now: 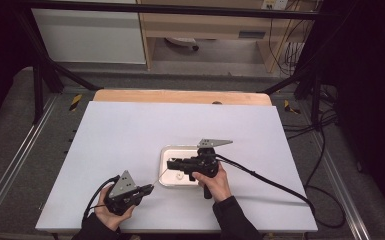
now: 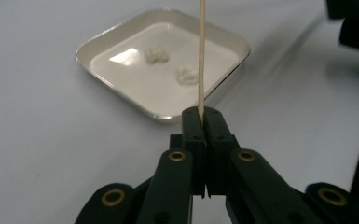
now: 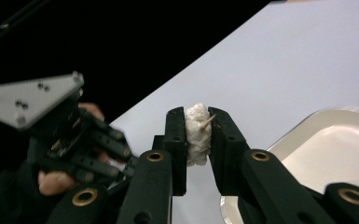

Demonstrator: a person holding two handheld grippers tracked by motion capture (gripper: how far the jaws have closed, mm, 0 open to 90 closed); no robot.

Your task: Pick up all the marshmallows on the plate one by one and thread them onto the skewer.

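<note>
My left gripper (image 2: 204, 114) is shut on a thin wooden skewer (image 2: 200, 56) that points at a white square tray (image 2: 116, 88). Two white crumbly lumps (image 2: 156, 54) lie in that tray. In the high view the left gripper (image 1: 150, 188) sits near the table's front, left of the tray (image 1: 180, 147). Its skewer (image 1: 161, 178) slants up to the right gripper (image 1: 170, 164) over the tray's left side. The right gripper (image 3: 197, 116) is shut on another white lump (image 3: 196, 137). The skewer's tip (image 3: 208, 122) pokes out of that lump's upper right side.
The white board (image 1: 130, 130) covers a wooden table with bare room at the left and back. A black cable (image 1: 270, 181) trails right from the right gripper. In the right gripper view, the hand with the left gripper (image 3: 51, 135) is close on the left.
</note>
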